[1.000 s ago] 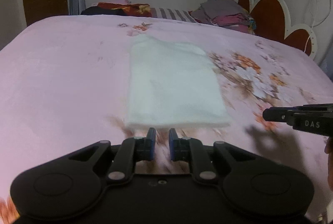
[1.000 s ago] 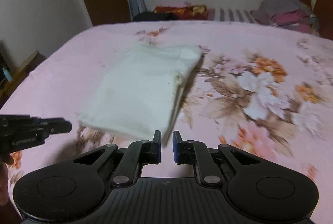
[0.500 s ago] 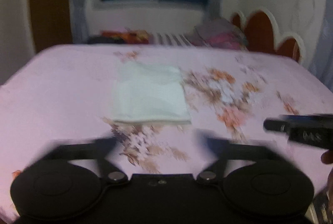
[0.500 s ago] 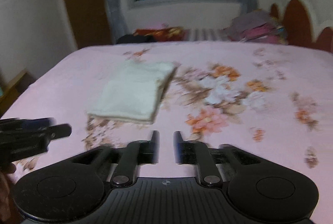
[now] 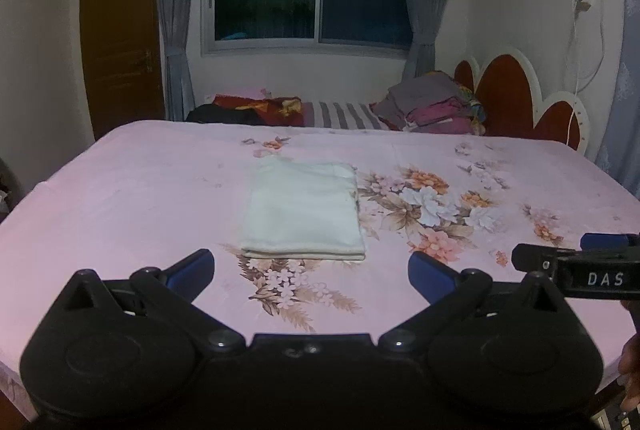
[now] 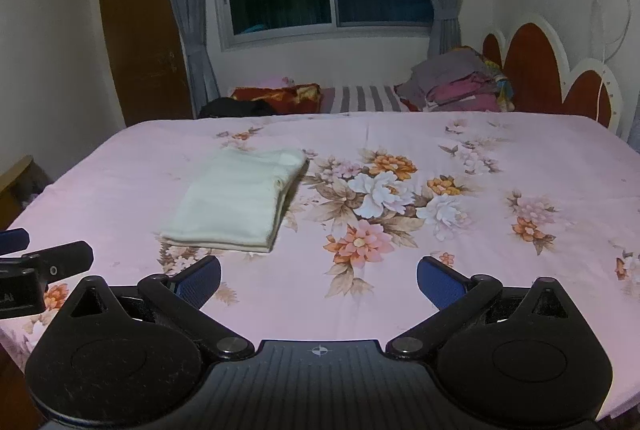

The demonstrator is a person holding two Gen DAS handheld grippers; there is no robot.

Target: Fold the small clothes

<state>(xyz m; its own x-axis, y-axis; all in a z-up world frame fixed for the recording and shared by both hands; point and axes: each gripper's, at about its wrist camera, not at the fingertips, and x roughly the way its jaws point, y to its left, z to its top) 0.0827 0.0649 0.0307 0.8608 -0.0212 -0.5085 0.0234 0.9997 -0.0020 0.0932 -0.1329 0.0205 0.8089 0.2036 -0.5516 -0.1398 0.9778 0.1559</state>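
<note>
The white garment point(image 5: 302, 208) lies folded flat on the pink floral bedsheet point(image 5: 140, 190), just ahead of the left gripper point(image 5: 311, 272) and right gripper point(image 6: 319, 277), both spread wide and empty, so this fold seems finished and, perhaps, the next move calls for fetching another piece.

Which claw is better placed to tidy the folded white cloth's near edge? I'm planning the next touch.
Left, probably. The folded white cloth lies straight ahead of the open left claw, its near edge centred between the fingers. From the open right claw it sits off to the left.
</note>
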